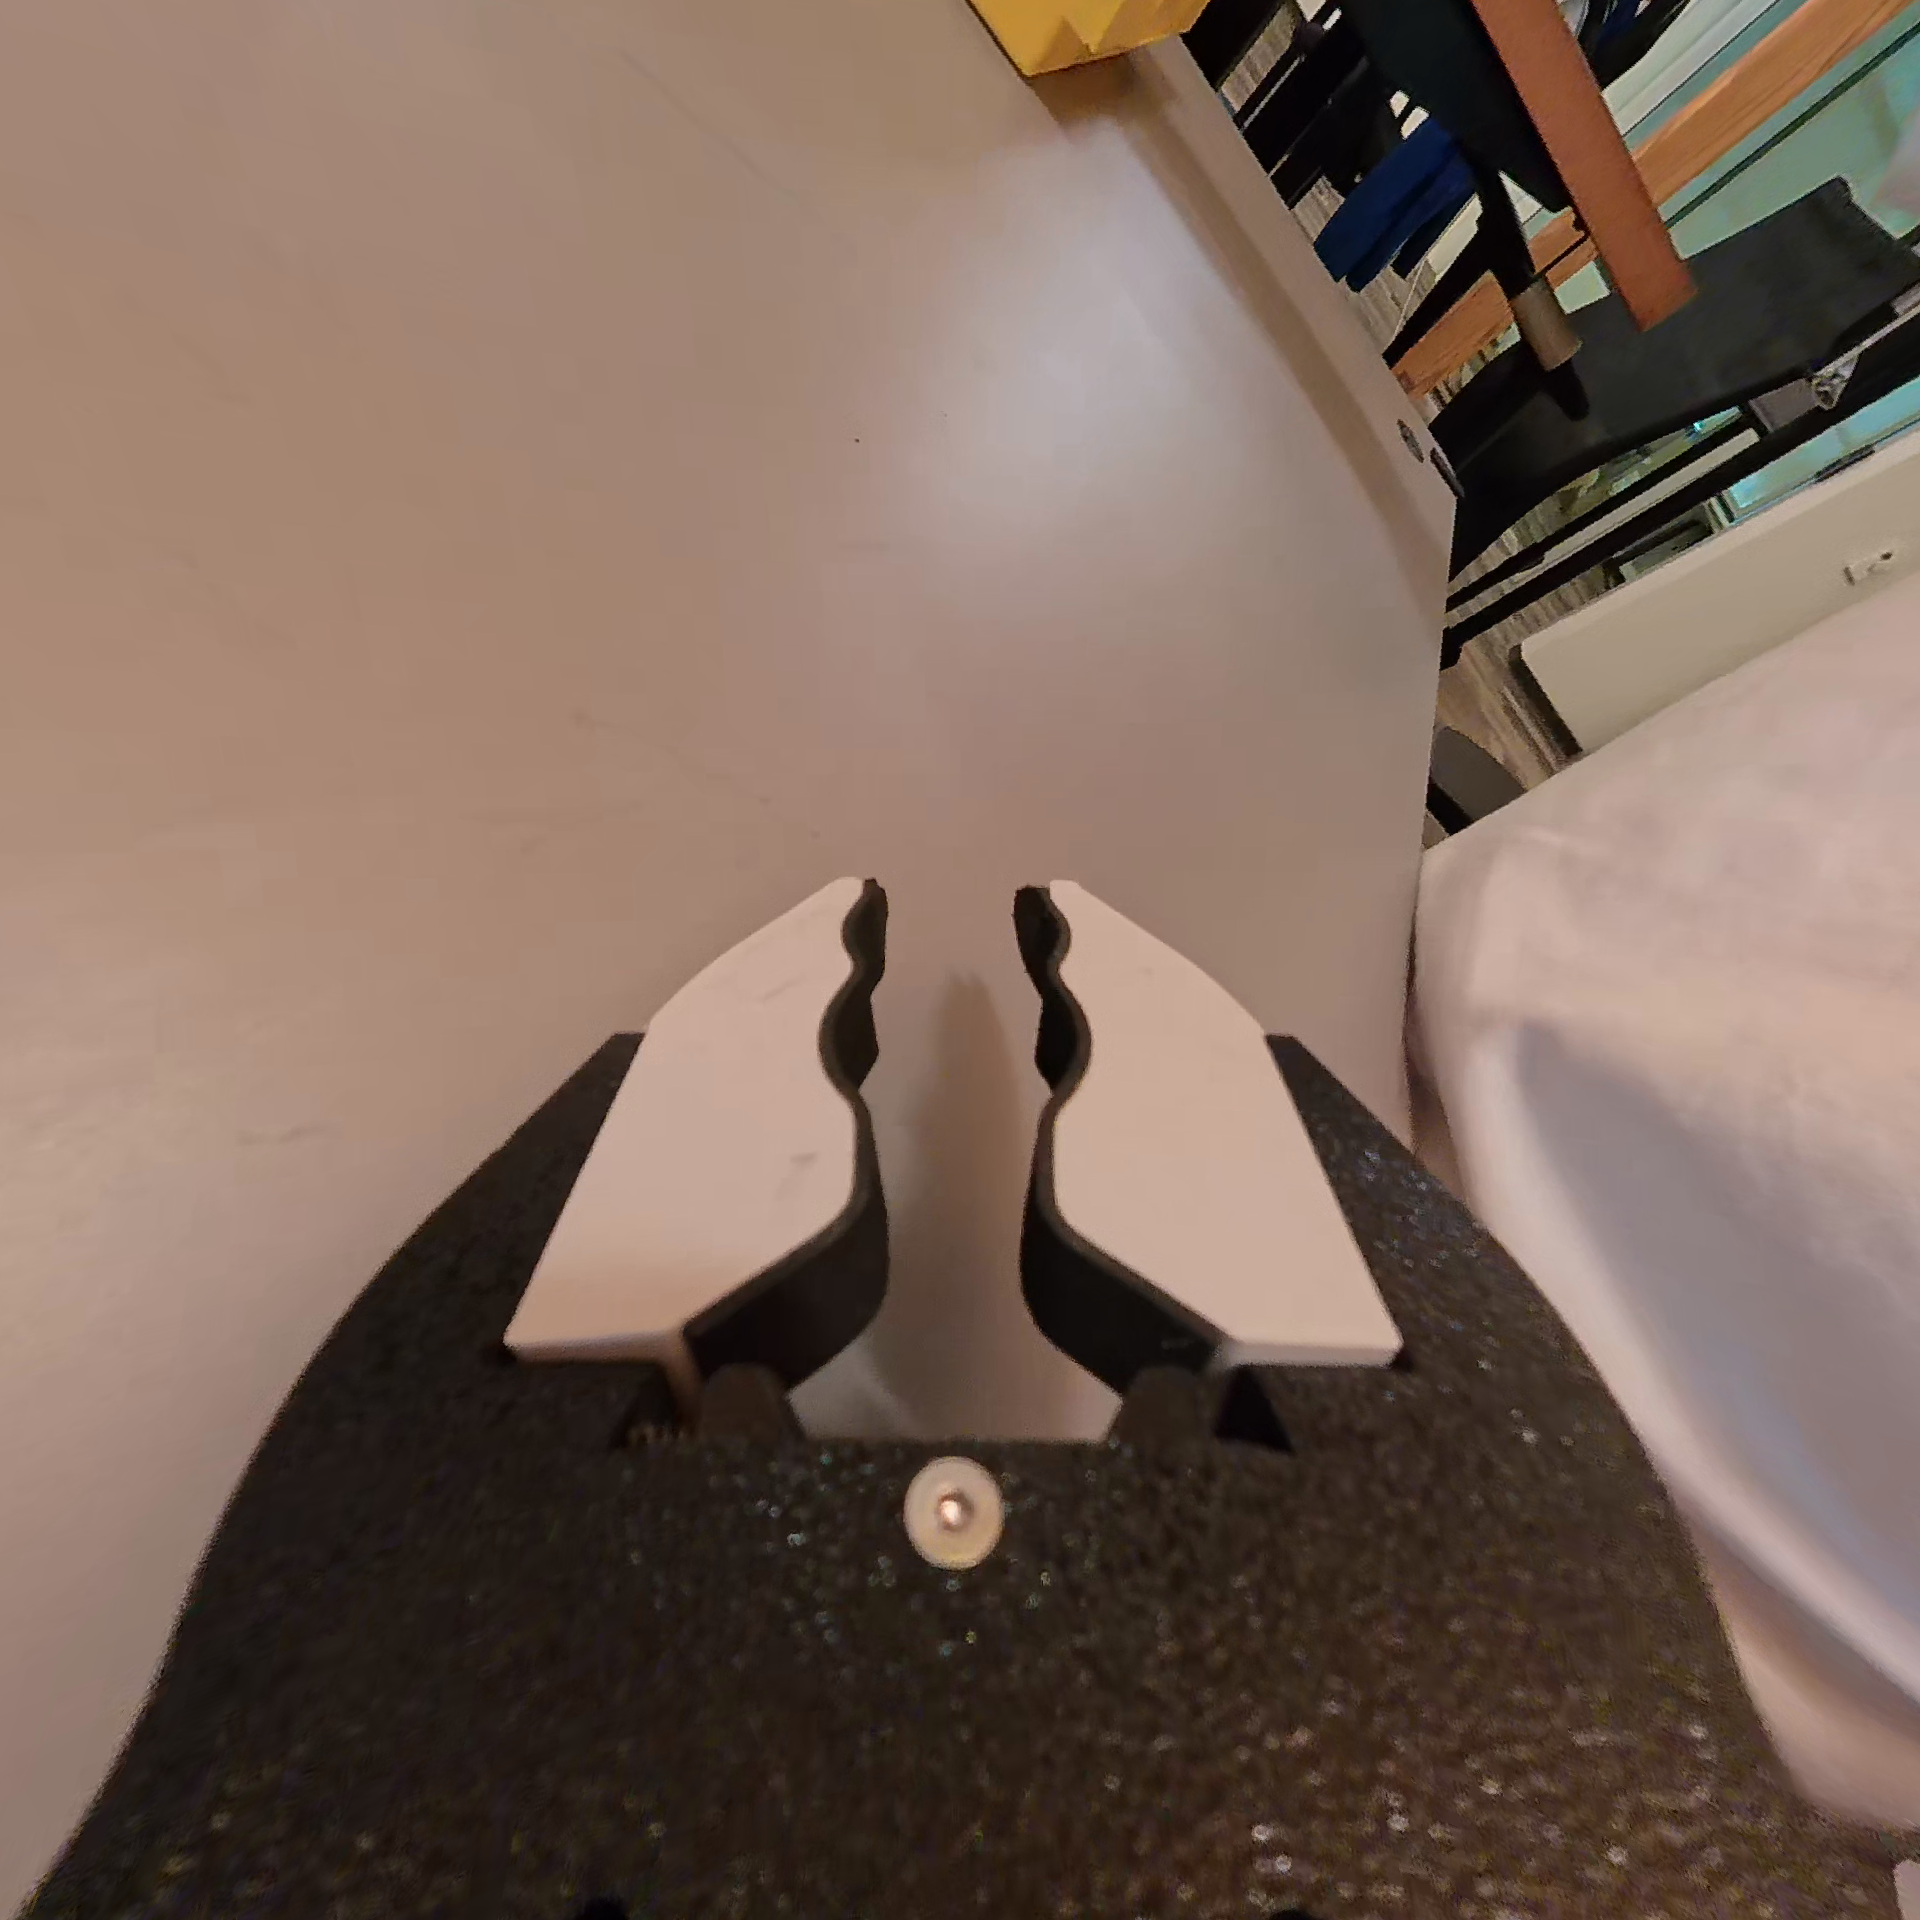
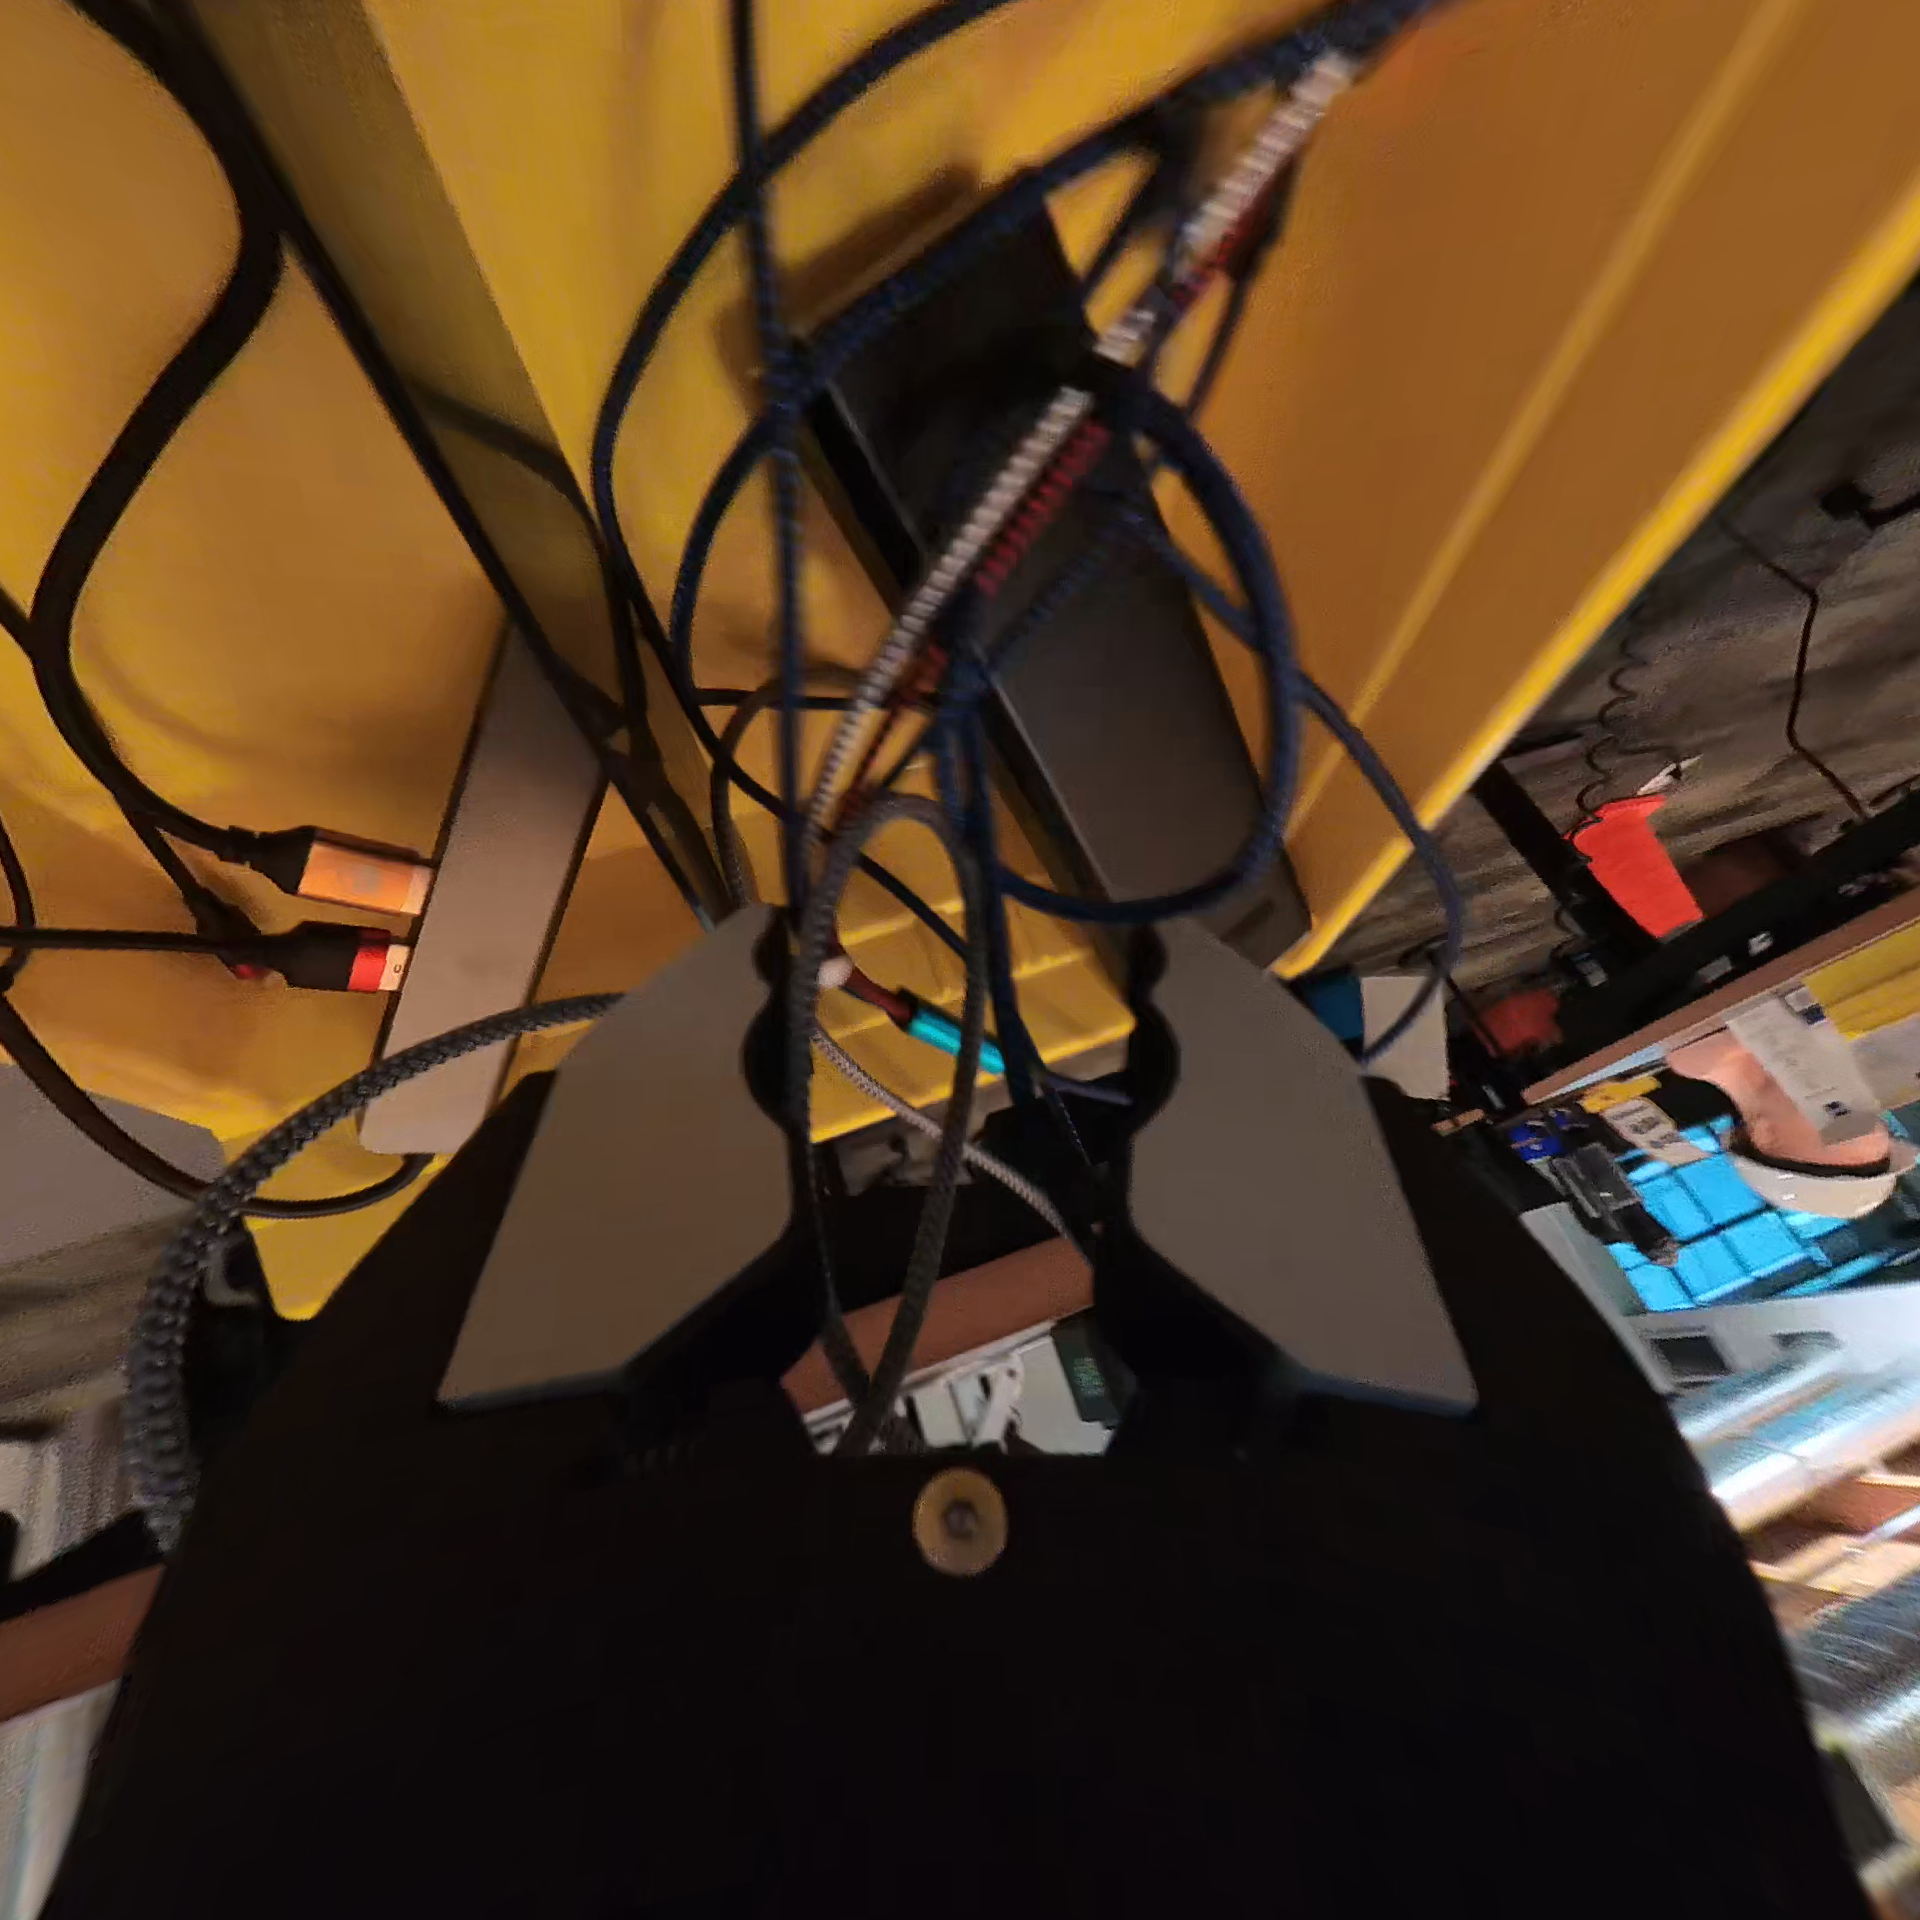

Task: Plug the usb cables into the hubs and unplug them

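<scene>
In the right wrist view, my right gripper [image 2: 961,935] is open above a tangle of braided cables [image 2: 1247,582] on a yellow surface [image 2: 312,520]. Several cables run between its jaws, which stand wide apart. A grey hub [image 2: 488,883] lies at the left with an orange plug [image 2: 364,878] and a red plug [image 2: 353,961] in its side. A dark hub [image 2: 1122,707] lies under the cables in the middle. A teal plug [image 2: 940,1029] lies loose just past the fingertips. My left gripper [image 1: 951,894] is open and empty over the bare beige table [image 1: 520,520].
In the left wrist view, a yellow box [image 1: 1081,26] sits at the far table edge and white cloth [image 1: 1662,1039] lies close on the right. The table's edge [image 1: 1351,364] curves down the right side. In the right wrist view, a red object [image 2: 1631,862] and shelves show beyond the yellow surface. Left tips to right tips: about 60 cm. The grey hub [image 2: 488,883] lies some 8 cm from my right tips, 60 cm from my left tips.
</scene>
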